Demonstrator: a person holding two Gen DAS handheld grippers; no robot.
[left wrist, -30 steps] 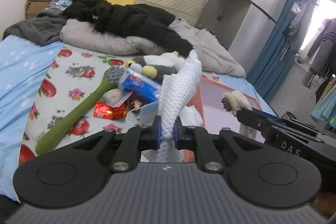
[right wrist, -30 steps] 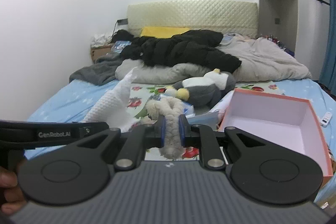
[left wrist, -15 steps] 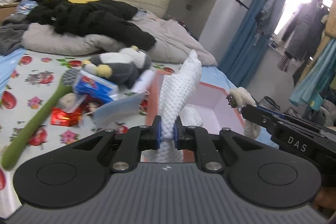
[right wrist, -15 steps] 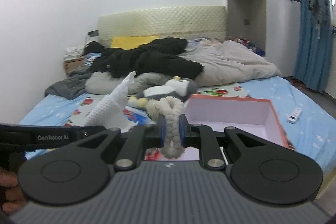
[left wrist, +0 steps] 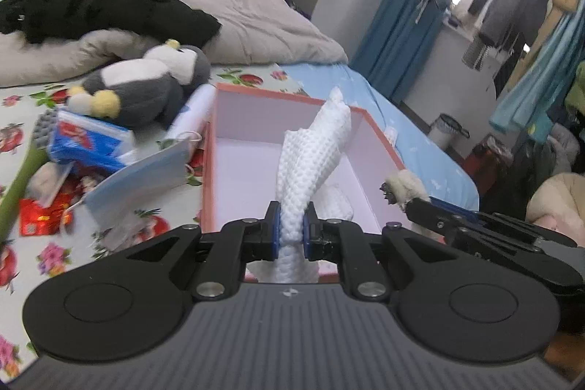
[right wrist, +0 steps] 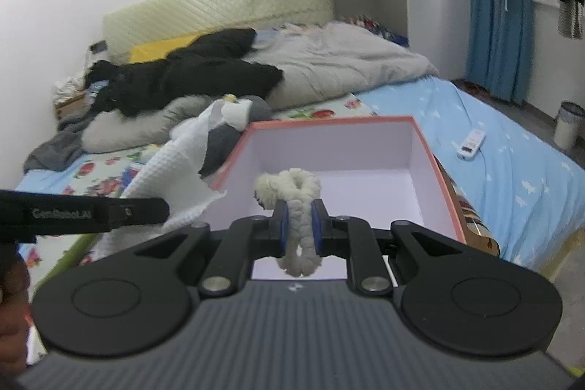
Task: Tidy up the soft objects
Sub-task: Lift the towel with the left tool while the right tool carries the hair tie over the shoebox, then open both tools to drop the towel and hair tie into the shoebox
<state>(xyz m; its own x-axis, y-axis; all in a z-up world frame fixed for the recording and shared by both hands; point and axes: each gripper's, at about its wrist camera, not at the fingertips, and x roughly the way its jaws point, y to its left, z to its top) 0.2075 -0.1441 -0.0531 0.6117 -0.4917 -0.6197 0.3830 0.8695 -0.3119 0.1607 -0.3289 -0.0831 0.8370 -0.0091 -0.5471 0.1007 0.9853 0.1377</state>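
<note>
Before you spreads the bed (right wrist: 512,178), its blue sheet and flowered cover carrying a heap of grey and black bedding (right wrist: 329,61) toward the headboard. On the bed stands the open box (left wrist: 210,170), coral-red outside and pale inside, with bare floor showing in it in both views. Beside its left wall, in your left wrist view, lie a grey and white plush penguin (left wrist: 146,86), a blue packet (left wrist: 84,141) and a pale blue face mask (left wrist: 142,178). A white remote (right wrist: 471,143) lies on the blue sheet, well apart to the right of the box.

Your left gripper (left wrist: 291,233) has its fingers pinching a white waffle-weave cloth (left wrist: 310,163) at a bunched waist; the cloth stands up past the fingertips over the box's opening, and more of it hangs below them at the near wall. In the right wrist view the same cloth (right wrist: 172,178) reaches across the box's left rim.

Your right gripper (right wrist: 299,229) has its fingers pinching a cream fluffy braided loop (right wrist: 292,185), which sits between the pads, bulging above and dangling below them, over the near part of the box interior.
</note>
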